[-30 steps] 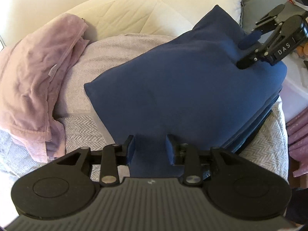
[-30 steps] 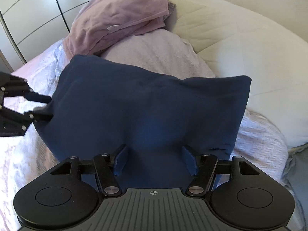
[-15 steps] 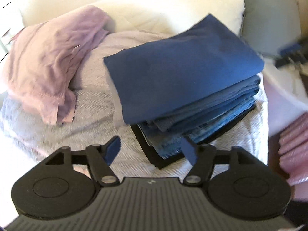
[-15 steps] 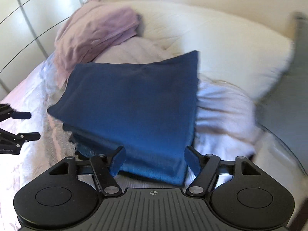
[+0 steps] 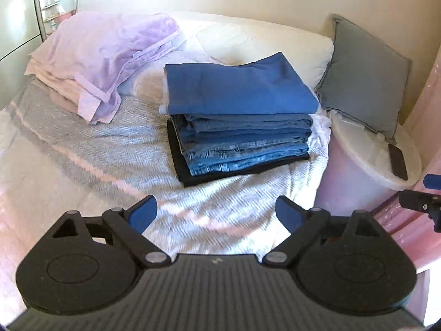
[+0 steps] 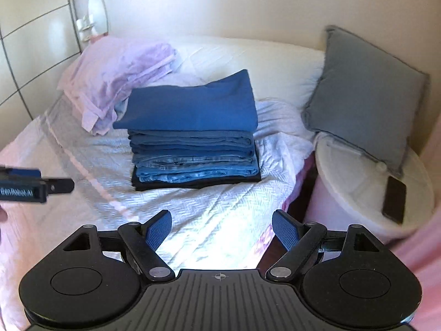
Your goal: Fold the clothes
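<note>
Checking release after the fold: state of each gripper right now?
Left gripper: jaws opening, nothing between them.
Right gripper: jaws opening, nothing between them.

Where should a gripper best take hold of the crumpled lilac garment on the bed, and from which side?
Probably the loose corner hanging off the lilac garment toward the camera: it lies thin and free on the grey blanket, while the rest is bunched. Come from the near side, low.

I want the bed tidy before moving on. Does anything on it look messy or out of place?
Yes: the lilac garment lies crumpled and unfolded at the bed's far left, beside the neat stack of folded clothes. The stack's top blue piece overhangs the layers below slightly. Nothing looks spilled or damaged.
</note>
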The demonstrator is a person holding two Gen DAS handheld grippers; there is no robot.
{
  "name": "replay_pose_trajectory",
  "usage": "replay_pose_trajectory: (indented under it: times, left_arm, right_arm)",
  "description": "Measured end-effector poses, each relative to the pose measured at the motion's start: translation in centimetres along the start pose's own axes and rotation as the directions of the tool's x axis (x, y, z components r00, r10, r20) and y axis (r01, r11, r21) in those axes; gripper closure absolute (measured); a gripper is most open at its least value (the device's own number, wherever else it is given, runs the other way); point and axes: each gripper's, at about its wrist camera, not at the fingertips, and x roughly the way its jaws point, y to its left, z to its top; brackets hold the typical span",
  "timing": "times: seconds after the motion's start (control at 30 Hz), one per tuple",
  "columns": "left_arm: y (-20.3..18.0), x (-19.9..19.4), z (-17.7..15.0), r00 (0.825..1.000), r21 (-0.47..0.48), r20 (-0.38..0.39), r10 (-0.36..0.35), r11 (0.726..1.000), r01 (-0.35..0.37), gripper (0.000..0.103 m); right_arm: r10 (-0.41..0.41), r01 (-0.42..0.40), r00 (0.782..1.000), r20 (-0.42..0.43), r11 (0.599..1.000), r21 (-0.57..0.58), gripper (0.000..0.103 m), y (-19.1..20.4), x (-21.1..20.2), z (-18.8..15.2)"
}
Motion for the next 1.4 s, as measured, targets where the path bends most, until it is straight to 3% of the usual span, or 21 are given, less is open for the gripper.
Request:
replay_pose_trajectory:
  times: [0.2, 0.33, 0.6, 0.7, 1.4]
  left_arm:
    - [-1.4, -3.1, -1.4, 0.996, 0.037, 0.087, -0.011, 0.999, 0.008, 0.012]
    - [-2.0, -3.9, -1.0, 0.994, 0.009, 0.105, 0.0, 1.0, -0.001, 0.012]
    - [-3.6, -4.4, -0.3, 0.997, -0.056, 0.065, 0.04, 0.998, -0.037, 0.012]
    - [-4.2, -4.5, -0.4, 0.995, -0.066, 0.046, 0.089, 0.994, -0.086, 0.012]
    - [-5.4, -5.5, -2.2, 0.991, -0.138, 0.011, 0.135, 0.981, -0.133, 0.012]
  right_arm:
    - [-0.006, 0.006, 1.0, 0.008, 1.0, -0.015, 0.02, 1.1, -2.9, -0.8]
    - [-0.008, 0.008, 1.0, 0.014, 1.0, -0.029, 0.02, 0.9, -3.5, -0.6]
    - [0.001, 0.0, 1.0, 0.012, 0.999, -0.047, 0.02, -0.3, -4.1, 0.1]
    - [0.004, -0.003, 1.0, 0.007, 0.998, -0.069, 0.02, -0.5, -4.1, 0.1]
    - [0.035, -0.038, 0.999, -0.029, 0.992, -0.124, 0.02, 0.4, -4.5, -0.9]
